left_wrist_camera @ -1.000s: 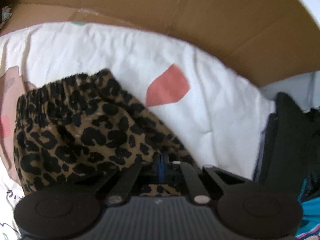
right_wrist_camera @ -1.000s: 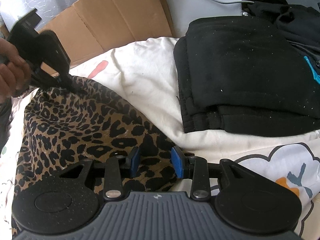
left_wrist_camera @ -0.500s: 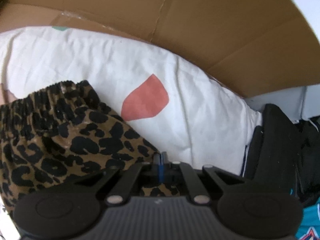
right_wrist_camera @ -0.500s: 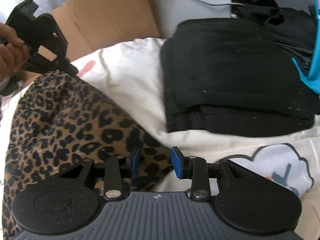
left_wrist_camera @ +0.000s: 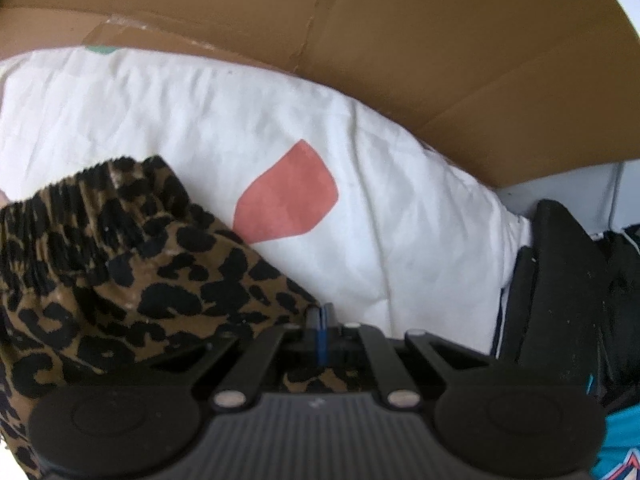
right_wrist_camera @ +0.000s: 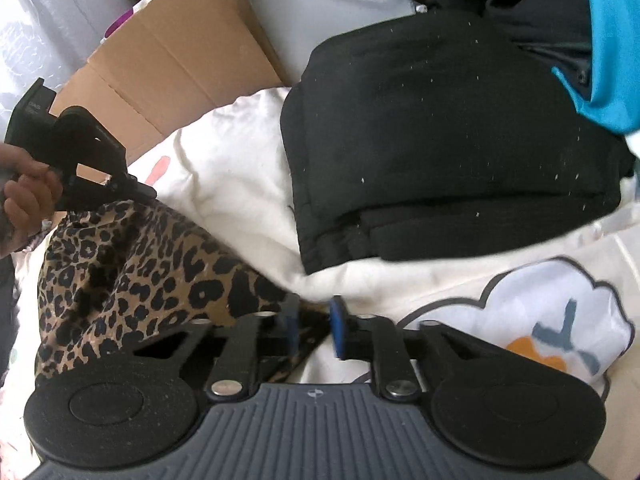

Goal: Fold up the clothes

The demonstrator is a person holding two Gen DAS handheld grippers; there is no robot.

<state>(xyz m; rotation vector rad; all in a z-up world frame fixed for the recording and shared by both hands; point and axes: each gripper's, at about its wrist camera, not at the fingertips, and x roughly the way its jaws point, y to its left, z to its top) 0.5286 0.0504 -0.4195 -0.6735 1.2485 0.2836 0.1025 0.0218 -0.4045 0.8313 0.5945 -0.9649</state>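
The leopard-print garment (right_wrist_camera: 132, 276) is a thin, soft cloth in brown with black spots, and its waistband (left_wrist_camera: 76, 216) is gathered into fine elastic ribs. It lies on a white quilted bedcover (left_wrist_camera: 280, 120), to the left of and ahead of both tools. The left gripper (left_wrist_camera: 320, 322) has its blue pads pressed together on an edge of this garment. The right gripper (right_wrist_camera: 314, 322) stands narrowly apart, with a corner of the same cloth lying between its pads; nothing is pinched there.

To the right of the right gripper lies a folded black garment (right_wrist_camera: 440, 140), thick and dotted with pale lint, and a turquoise fabric (right_wrist_camera: 612, 40) beyond it. Brown corrugated cardboard (left_wrist_camera: 400, 40) rises behind the bedcover.

Compared with one second ago, the left gripper has kept its grip on the cloth, and the black pile has come nearer in the right view.

There is pale lettering on the left tool's body in the right view, but it is too small to read.
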